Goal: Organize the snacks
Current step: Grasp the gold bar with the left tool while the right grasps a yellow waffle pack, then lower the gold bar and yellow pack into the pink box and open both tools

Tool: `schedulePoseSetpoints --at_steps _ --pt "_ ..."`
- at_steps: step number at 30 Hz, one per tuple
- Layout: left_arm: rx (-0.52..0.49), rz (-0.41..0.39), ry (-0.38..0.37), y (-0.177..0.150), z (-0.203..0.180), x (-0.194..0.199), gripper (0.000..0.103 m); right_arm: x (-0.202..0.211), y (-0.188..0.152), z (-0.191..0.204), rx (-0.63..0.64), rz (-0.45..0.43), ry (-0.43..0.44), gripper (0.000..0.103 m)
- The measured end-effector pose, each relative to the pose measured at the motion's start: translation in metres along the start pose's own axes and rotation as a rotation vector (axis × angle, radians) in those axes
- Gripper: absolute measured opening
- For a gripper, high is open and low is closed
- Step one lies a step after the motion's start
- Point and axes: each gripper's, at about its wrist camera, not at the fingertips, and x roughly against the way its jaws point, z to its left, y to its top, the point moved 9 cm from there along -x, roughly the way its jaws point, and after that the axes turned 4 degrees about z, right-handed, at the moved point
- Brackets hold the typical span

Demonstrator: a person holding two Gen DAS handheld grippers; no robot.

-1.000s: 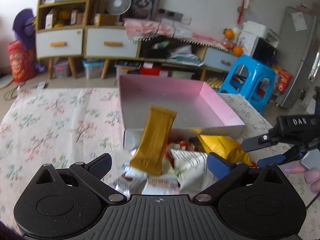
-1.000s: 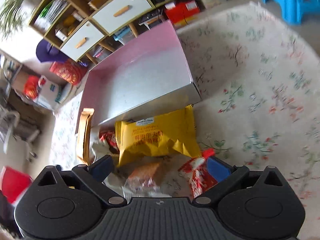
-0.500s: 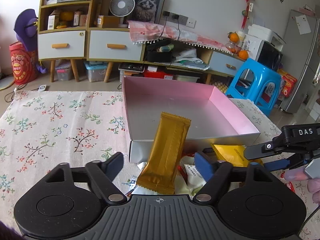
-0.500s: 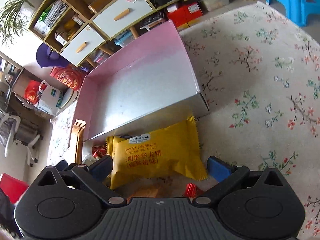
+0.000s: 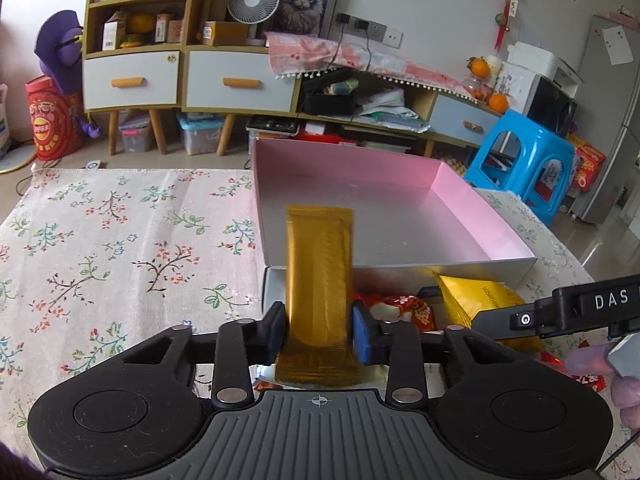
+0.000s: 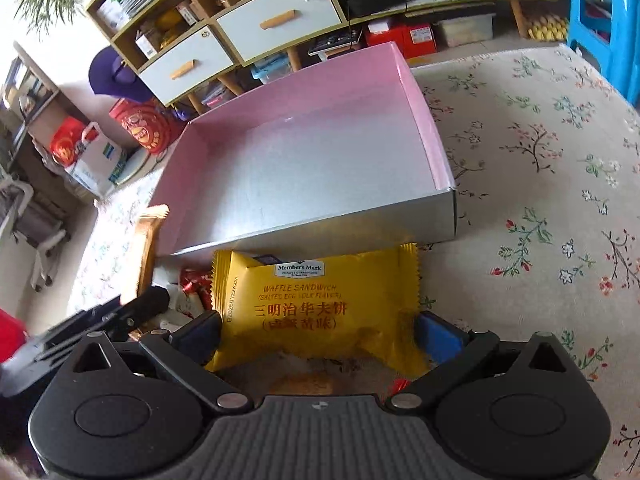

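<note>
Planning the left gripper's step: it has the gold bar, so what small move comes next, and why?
Probably lift the gold bar clear and carry it over the pink box: the left gripper has just closed on it, and the box lies open directly ahead.

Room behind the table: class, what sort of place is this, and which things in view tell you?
Most likely a lived-in home living room: a wooden cabinet with drawers, a framed cat picture, a desk fan and a blue plastic stool.
</note>
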Motion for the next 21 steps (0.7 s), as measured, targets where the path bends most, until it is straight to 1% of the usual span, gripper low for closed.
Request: schedulePoseSetpoints --at_steps 2,3,4,7,10,15,21 --pt "0.010 -0.001 0.001 -0.001 0.001 0.000 0.028 -0.002 0.000 0.002 0.013 -0.008 -0.014 0.094" --pt "0.013 -0.002 0.003 -0.001 0.002 0.001 0.027 -0.003 0.000 0.002 0.016 -0.012 -0.018 0.091" --pt "0.014 -0.003 0.004 -0.001 0.002 0.002 0.027 -0.002 0.001 0.002 0.021 -0.016 -0.019 0.084" --pt "0.015 0.004 0.007 -0.001 0.001 0.005 0.026 0.002 0.001 0.003 0.023 -0.022 -0.018 0.074" --pt "0.025 0.010 0.000 0.000 0.001 0.009 0.026 0.005 0.001 0.003 0.011 -0.015 -0.002 0.070" --pt "0.039 0.009 -0.012 0.006 -0.001 0.018 0.026 0.016 -0.001 0.000 -0.037 -0.005 0.049 0.069" --pt "0.039 0.002 -0.020 0.014 -0.008 0.027 0.026 0.040 0.007 0.001 -0.074 -0.038 0.093 0.069"
